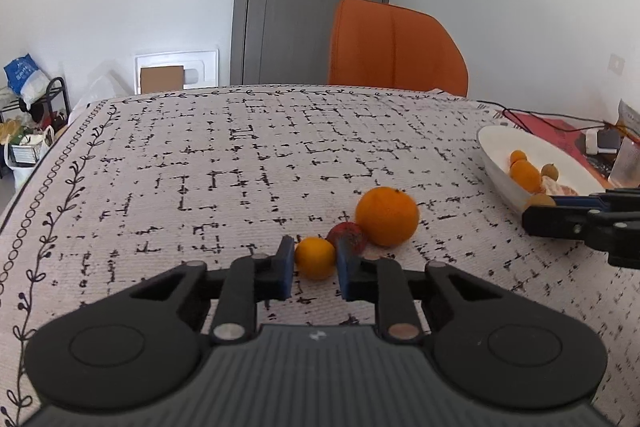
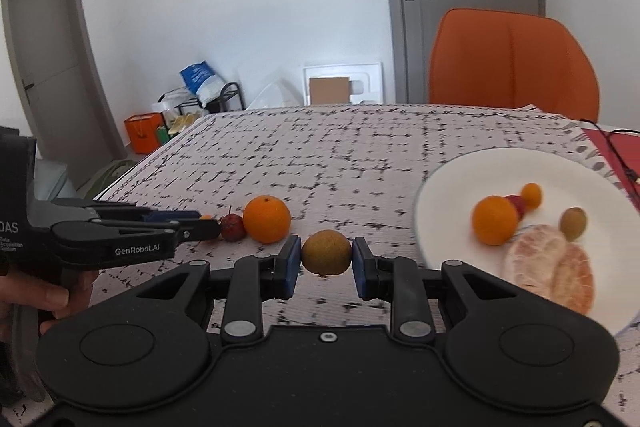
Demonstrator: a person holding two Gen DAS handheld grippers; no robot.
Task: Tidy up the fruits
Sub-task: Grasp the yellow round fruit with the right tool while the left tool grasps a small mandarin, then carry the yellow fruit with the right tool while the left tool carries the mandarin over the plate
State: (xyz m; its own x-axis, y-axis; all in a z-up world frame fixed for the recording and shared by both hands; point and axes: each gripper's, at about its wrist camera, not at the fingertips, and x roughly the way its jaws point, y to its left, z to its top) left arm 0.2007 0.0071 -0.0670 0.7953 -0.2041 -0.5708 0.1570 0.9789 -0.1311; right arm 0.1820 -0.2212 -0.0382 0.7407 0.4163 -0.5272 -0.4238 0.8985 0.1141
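Clamping a small orange [image 1: 315, 257] on the patterned tablecloth [image 1: 200, 167] with my left gripper [image 1: 314, 267]; right gripper [image 2: 326, 259] pinches a round brown fruit [image 2: 326, 252] beside the white plate [image 2: 460, 187].

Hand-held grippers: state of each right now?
Left hand-held gripper: shut on the small orange fruit, still on the tablecloth.
Right hand-held gripper: shut on the brown round fruit.
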